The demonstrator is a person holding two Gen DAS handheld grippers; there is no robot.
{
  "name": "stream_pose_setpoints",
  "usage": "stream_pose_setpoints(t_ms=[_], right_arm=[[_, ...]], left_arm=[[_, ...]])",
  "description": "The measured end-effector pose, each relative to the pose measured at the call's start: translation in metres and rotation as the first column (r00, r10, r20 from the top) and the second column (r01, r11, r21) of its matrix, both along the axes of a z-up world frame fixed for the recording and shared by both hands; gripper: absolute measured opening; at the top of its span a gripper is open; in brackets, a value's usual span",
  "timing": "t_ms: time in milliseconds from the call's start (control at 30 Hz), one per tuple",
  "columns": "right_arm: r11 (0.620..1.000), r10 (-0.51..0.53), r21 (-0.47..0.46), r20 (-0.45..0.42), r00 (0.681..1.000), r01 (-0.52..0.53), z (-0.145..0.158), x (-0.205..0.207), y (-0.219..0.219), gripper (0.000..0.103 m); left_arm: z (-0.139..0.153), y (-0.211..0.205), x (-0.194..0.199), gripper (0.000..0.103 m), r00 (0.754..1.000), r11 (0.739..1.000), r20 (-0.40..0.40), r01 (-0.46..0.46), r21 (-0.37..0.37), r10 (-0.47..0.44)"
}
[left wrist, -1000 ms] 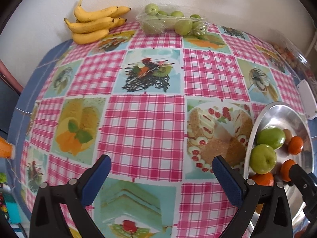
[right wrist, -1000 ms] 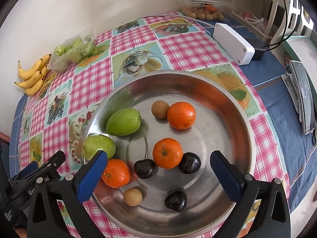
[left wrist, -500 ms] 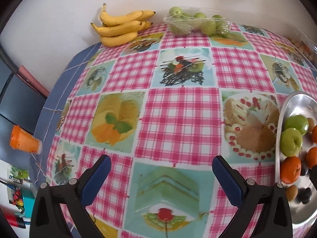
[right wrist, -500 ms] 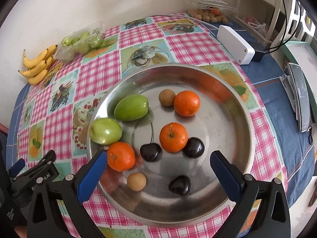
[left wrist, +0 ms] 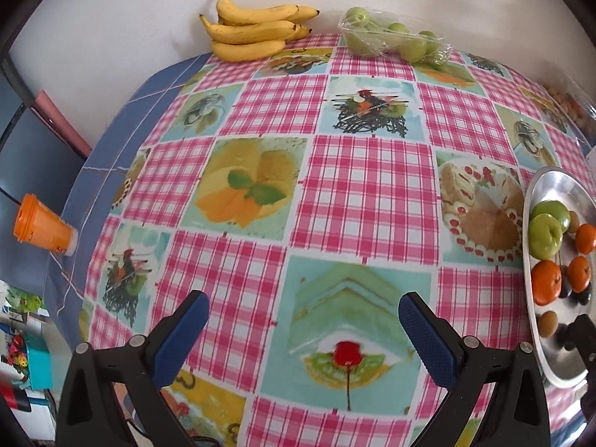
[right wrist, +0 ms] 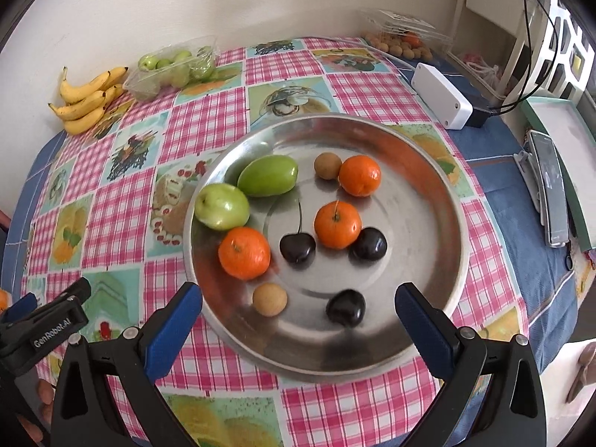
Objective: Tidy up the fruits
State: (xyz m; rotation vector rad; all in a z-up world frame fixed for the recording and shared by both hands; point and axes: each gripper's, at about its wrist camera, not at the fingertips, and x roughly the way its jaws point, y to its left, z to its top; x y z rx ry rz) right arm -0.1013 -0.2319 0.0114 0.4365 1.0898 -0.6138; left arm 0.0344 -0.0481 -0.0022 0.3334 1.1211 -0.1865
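Observation:
A round steel plate [right wrist: 439,201] holds two green fruits [right wrist: 268,176], three oranges [right wrist: 337,224], three dark cherries [right wrist: 297,247] and two small brown fruits [right wrist: 269,299]. My right gripper [right wrist: 298,320] is open and empty, above the plate's near rim. My left gripper [left wrist: 303,329] is open and empty, over the checked tablecloth [left wrist: 365,193], left of the plate [left wrist: 551,186]. A bunch of bananas [left wrist: 253,31] and a clear bag of green fruits [left wrist: 391,37] lie at the far edge by the wall.
A white box [right wrist: 441,95] with a cable sits right of the plate. A clear tray of small brown fruits [right wrist: 402,41] stands at the far right corner. An orange cup [left wrist: 43,225] is off the table's left edge. A phone [right wrist: 551,186] lies at the right.
Both grippers have drawn back and away from the table. The left view has swung left, so the plate now sits at its right edge. Nothing was grasped.

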Motion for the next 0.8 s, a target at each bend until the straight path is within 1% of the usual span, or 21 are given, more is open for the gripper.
stream_pose_setpoints(t_ms=[100,333,533,800], right_arm=[[1.000,0.011,-0.007,-0.009,1.000,-0.011,-0.001,-0.003,0.008,0.103],[0.999,0.029,-0.016,-0.015,0.999,-0.030,-0.003,-0.014,0.024,0.103],[0.999,0.029,-0.017,-0.017,0.999,-0.029,-0.004,-0.023,0.032,0.103],[1.000,0.014,-0.013,0.003,1.000,-0.014,-0.001,-0.034,0.035,0.103]], left_arm=[[0.001,0.005,-0.006,0.103,1.000,1.000,-0.014,0.008,-0.002,-0.008],[0.001,0.011,-0.020,0.103,0.999,0.999,-0.025,0.026,0.027,-0.026],[0.001,0.022,-0.030,0.103,0.999,0.999,-0.034,0.032,0.036,-0.031],[0.007,0.036,-0.043,0.103,0.999,0.999,-0.024,0.034,0.022,-0.034]])
